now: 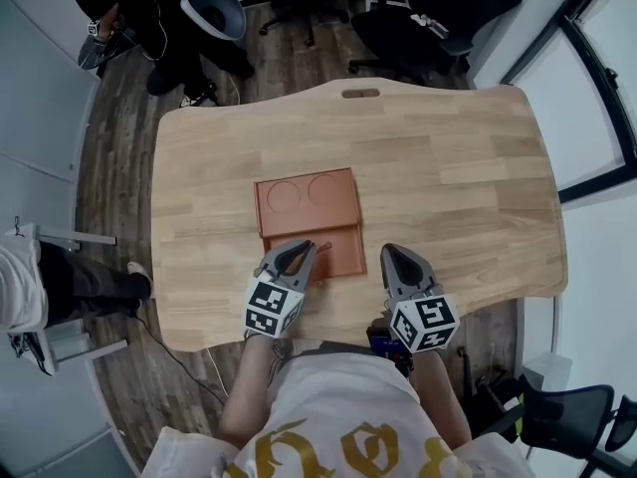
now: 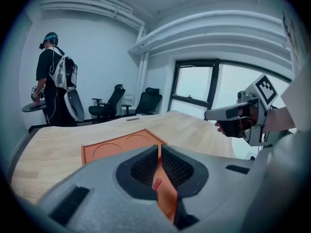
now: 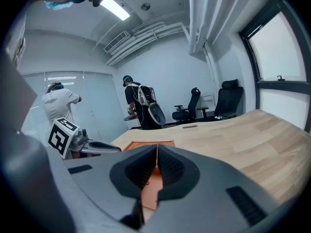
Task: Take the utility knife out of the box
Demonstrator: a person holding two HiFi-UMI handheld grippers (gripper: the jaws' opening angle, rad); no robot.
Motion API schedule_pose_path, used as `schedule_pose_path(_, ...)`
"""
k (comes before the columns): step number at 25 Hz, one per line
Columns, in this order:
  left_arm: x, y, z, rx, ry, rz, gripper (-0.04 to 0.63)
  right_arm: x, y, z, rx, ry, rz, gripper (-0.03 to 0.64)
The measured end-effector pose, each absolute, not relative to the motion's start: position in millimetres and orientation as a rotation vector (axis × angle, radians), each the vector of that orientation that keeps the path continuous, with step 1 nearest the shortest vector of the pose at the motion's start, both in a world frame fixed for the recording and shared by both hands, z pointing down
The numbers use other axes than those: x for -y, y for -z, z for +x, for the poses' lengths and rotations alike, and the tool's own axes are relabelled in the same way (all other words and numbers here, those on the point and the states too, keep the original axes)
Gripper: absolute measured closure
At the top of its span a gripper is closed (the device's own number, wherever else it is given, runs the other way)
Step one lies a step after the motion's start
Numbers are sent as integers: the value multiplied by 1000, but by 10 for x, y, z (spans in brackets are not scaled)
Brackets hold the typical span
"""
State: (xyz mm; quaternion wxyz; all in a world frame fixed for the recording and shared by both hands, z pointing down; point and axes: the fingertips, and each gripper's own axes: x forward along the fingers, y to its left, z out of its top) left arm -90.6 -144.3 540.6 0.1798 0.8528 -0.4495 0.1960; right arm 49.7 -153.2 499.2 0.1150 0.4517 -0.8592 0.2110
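A flat orange box (image 1: 309, 217) lies in the middle of the wooden table (image 1: 448, 177); its far half bears two round recesses. No utility knife shows in any view. My left gripper (image 1: 302, 251) hangs over the box's near left part, jaws shut with nothing between them. In the left gripper view the box (image 2: 116, 147) lies just beyond the left gripper (image 2: 159, 148), and a small reddish tab shows through the slit. My right gripper (image 1: 396, 255) is shut and empty, just right of the box's near corner. The right gripper view shows the box (image 3: 146, 144) ahead of the right gripper (image 3: 157, 148).
The table's near edge (image 1: 328, 332) runs under both grippers. A slot (image 1: 360, 94) is cut at the far edge. Office chairs (image 1: 398, 8) stand behind the table. A person (image 1: 149, 18) stands at the far left, another person's leg (image 1: 80, 287) at the left.
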Motion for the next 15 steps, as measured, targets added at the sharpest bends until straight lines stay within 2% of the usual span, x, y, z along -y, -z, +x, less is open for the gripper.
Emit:
schedule_pose_path(6,1496,-5652,-938,1229,-584,2363,589,1657,-5176,481,2492,-676,1321,604)
schedule_pose_path(15,1447,-6063,-893,1100,-786,2318,588,1624,-5488,321,2484,-806,1186,604)
